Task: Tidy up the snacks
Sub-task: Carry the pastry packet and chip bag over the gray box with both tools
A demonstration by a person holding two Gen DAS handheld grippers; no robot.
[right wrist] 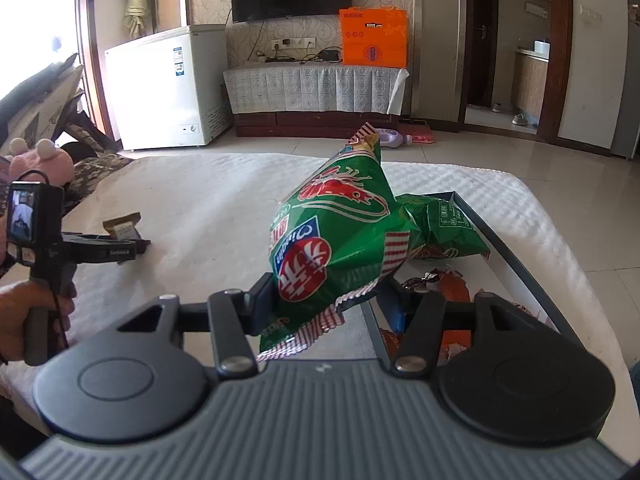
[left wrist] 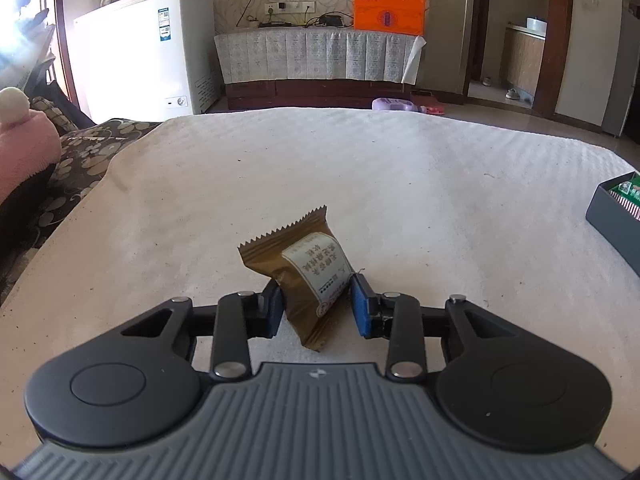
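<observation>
Right claw point(right wrist: 326, 304) grips the green snack bag point(right wrist: 336, 240) — the dark tray point(right wrist: 516, 258) along the desk's right edge lies just beside it, rightward.

Brown snack packet point(left wrist: 308, 276) tilted on table, green shrimp-chip bag point(right wrist: 336, 240) raised (crumpled)

Daylit room, sharp centre, fisheye bend at the rims

Strong daylight pours in from the window point(left wrist: 16, 20) at the upper left of both views, blown out to white glare. The white bedcover point(left wrist: 320, 168) is evenly bright, with soft shadows. Straight door frames bow near the right edges; corners darken; no motion blur shows.
</observation>
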